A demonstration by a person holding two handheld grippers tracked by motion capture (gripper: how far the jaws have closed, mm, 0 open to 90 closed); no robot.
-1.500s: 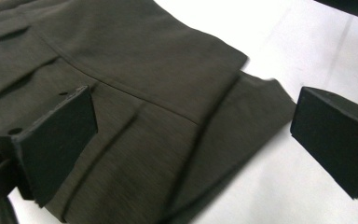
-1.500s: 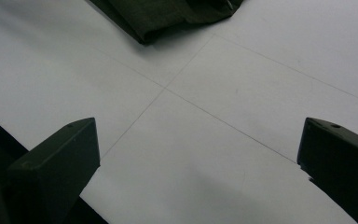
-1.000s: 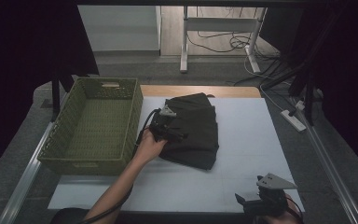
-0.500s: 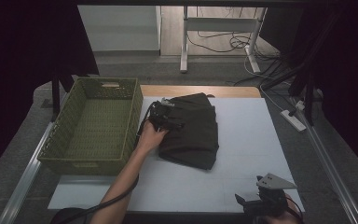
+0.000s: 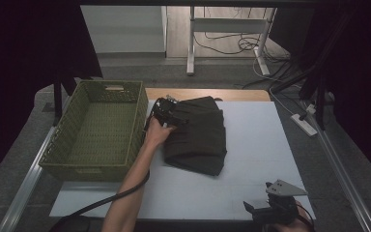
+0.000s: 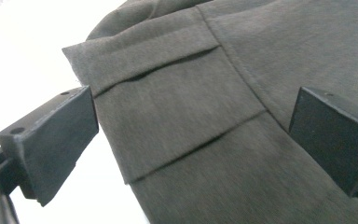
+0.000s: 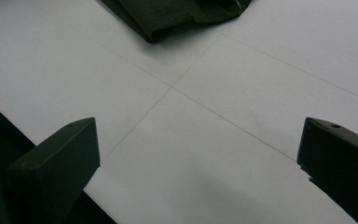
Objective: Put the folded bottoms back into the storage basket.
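**At the garment's edge, jaws spread for the grab**

Nearest my body, at the front right corner of the surface (image 5: pixel 265 145), my right hand-held gripper (image 5: pixel 270 212) idled with its jaws wide apart and nothing between them; its own view looked across bare white sheet, matt and crossed by faint pencil-thin lines, toward a corner of the dark cloth. Farther in, my left hand-held gripper (image 5: pixel 166 113) lay at the far left edge of the folded garment (image 5: pixel 198 135), its jaws also spread, one hanging over the white surface and the other over the fabric, not yet closed on anything. The garment sat on the middle of the surface, just beside the basket (image 5: pixel 101 130). Up close the cloth (image 6: pixel 205 116) was a dark olive-grey weave, soft and slightly fuzzy, with stitched flaps lying flat in layers. I judged the step to be the reach for a grip on that edge. The next move would call for sliding one jaw under the layers, closing firmly on all of them so the fold held, then lifting toward the basket. That green basket, rectangular with an open woven lattice and a cut handle, stood empty at the left.
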